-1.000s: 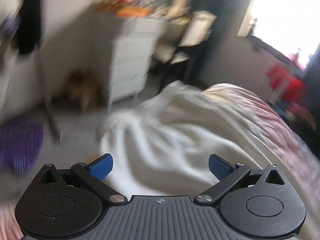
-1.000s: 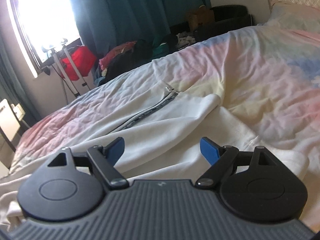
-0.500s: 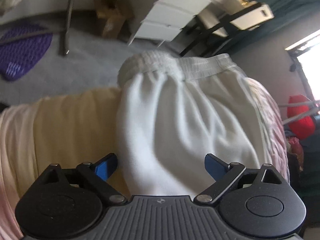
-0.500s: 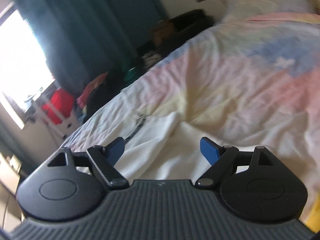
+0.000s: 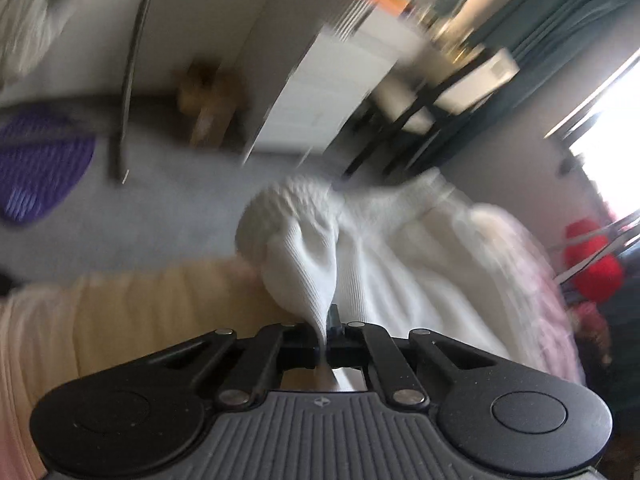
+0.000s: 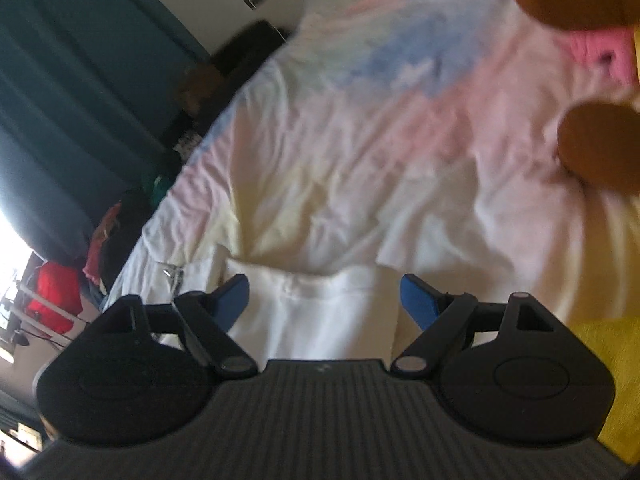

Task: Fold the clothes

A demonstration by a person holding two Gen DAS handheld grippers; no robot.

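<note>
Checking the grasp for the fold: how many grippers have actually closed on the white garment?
1. The left gripper is shut on the white garment near its ribbed hem; the right gripper is open, straddling another edge.

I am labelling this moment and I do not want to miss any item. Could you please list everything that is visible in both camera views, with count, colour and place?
white garment: 1, white with ribbed hem, on the bed, hem bunched up
bed cover: 1, pastel pink, yellow and blue, over the bed
chest of drawers: 1, white, by the far wall
mat: 1, purple, on the grey floor
curtains: dark teal, beside the bright window
red object: 1, red, near the window, too blurred to name
brown plush shapes: 2, brown, right edge of the right wrist view
left gripper: 1, black, shut on the garment's hem
right gripper: 1, black with blue pads, open over the garment's edge
</note>
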